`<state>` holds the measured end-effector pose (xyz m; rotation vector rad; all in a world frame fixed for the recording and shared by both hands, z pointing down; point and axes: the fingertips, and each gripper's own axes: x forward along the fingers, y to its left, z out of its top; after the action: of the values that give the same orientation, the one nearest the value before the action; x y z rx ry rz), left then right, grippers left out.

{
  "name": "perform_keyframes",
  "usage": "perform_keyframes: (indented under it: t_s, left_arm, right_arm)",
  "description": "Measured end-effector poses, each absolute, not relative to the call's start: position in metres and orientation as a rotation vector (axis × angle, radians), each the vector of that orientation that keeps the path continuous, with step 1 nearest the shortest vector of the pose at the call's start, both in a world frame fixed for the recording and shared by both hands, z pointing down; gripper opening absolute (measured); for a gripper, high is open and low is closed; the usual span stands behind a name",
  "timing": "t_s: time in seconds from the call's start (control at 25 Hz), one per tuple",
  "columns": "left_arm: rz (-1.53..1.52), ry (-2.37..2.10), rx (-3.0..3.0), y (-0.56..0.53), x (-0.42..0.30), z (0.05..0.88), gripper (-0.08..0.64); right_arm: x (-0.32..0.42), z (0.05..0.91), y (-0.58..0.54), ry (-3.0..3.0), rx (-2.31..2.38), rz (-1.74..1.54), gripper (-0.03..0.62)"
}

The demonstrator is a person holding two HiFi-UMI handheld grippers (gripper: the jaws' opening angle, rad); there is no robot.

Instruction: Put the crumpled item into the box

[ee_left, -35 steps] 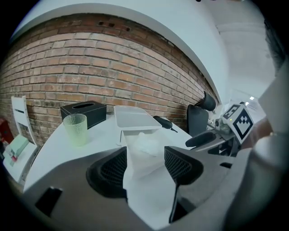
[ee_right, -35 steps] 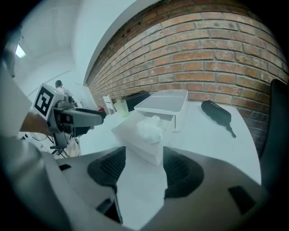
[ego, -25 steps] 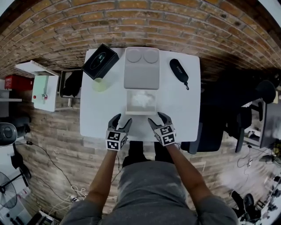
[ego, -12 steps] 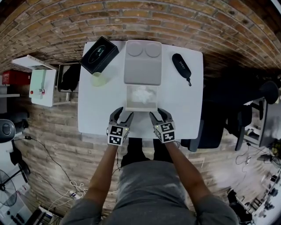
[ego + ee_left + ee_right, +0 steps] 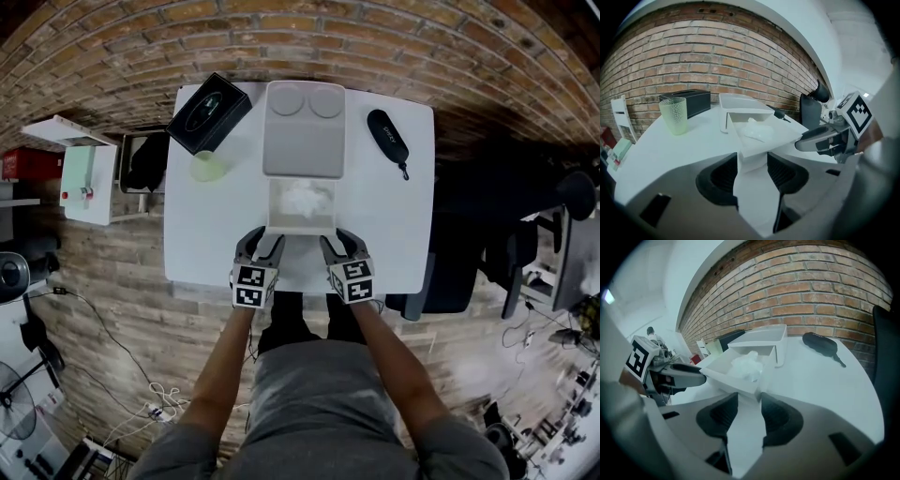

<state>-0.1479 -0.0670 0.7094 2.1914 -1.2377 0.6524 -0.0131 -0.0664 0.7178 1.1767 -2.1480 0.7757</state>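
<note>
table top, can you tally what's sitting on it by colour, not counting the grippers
black: 2 (black rectangular box with an oval print, black oval case with a strap)
pale green: 1 (translucent plastic cup)
pale grey: 1 (flat rectangular lid with two round recesses)
white: 2 (open square box, crumpled paper-like item inside it)
total: 6

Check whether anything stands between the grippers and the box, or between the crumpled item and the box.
Nothing visible does. The crumpled item already lies inside the open box. The left gripper and the right gripper each have a near corner of it between their fingers, which have just been closing; whether they press yet is unclear.
</note>
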Motion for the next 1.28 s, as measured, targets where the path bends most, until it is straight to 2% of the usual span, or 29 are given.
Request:
perform_keyframes:
  t_s: [0.4, 1.28]
  left_arm:
    - [0.636, -1.286, 2.139, -0.067, -0.151, 0.712, 0.163]
    - [0.614, -1.317, 2.115, -0.08, -0.153, 0.71, 0.156]
  right_arm:
    - [-0.013, 0.717, -0.067, -2.152, 1.191, 0.793, 0.158]
    - [-0.015, 0.716, -0.079, -2.15, 1.204, 0.828, 0.156]
